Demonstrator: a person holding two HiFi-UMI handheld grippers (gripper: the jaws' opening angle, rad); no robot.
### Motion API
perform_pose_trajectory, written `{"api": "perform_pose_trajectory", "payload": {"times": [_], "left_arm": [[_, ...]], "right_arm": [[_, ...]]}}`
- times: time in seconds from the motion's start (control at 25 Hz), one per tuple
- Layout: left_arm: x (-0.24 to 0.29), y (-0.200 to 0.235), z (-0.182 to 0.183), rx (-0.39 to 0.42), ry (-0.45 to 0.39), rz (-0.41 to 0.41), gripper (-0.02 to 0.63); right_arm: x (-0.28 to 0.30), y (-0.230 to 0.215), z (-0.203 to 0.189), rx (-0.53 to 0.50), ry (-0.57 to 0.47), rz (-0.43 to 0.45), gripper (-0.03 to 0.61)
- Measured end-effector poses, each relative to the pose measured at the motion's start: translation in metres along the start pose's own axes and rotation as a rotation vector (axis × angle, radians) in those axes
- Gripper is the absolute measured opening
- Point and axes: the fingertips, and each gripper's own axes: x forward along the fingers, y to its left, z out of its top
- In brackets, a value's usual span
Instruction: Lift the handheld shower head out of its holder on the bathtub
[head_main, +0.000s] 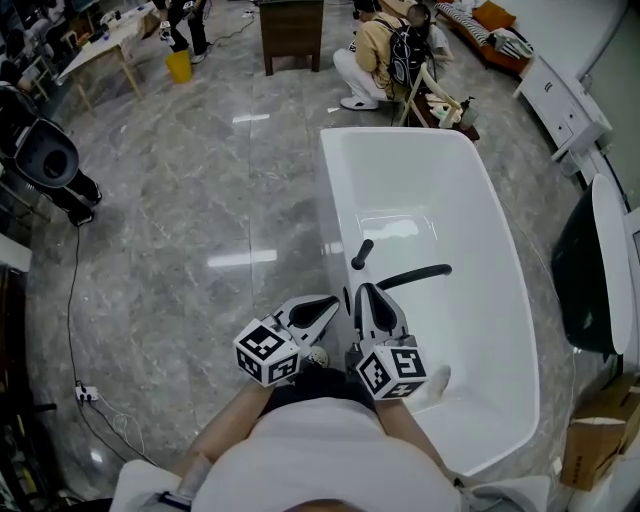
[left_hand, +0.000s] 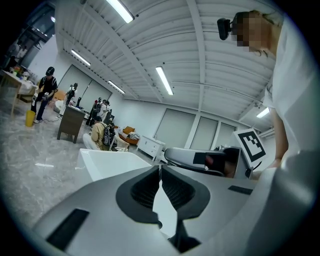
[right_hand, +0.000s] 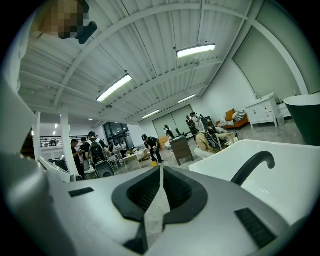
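The white bathtub (head_main: 505, 300) lies ahead of me on the grey marble floor. On its near left rim stands the black handheld shower head (head_main: 361, 254), and beside it the black curved spout (head_main: 415, 274) arches over the basin. My left gripper (head_main: 333, 302) is shut and empty, just outside the rim and short of the shower head. My right gripper (head_main: 362, 291) is shut and empty too, its tips just below the shower head without touching it. In the right gripper view the spout (right_hand: 252, 167) rises over the tub (right_hand: 287, 182). The left gripper view shows the tub (left_hand: 107, 162) and the right gripper (left_hand: 210, 159).
A person crouches with a backpack (head_main: 385, 52) past the tub's far end, beside a wooden cabinet (head_main: 292, 30). A white dresser (head_main: 560, 100) and a dark rounded tub (head_main: 588, 270) stand on the right. A cable (head_main: 72, 330) trails on the floor at left.
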Motion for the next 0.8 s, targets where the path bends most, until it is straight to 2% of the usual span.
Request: {"api": "perform_pose_trajectory", "payload": {"times": [0.24, 0.48, 0.8], "left_arm": [[0.019, -0.001, 0.004, -0.001, 0.012, -0.04, 0.02], [0.019, 0.008, 0.004, -0.001, 0.014, -0.019, 0.02], [0.015, 0.028, 0.009, -0.005, 0.028, -0.03, 0.02]], "right_arm": [[0.012, -0.014, 0.007, 0.014, -0.015, -0.025, 0.02], [0.024, -0.018, -0.003, -0.021, 0.046, -0.084, 0.02], [0.038, -0.017, -0.011, -0.013, 0.047, -0.148, 0.02]]}}
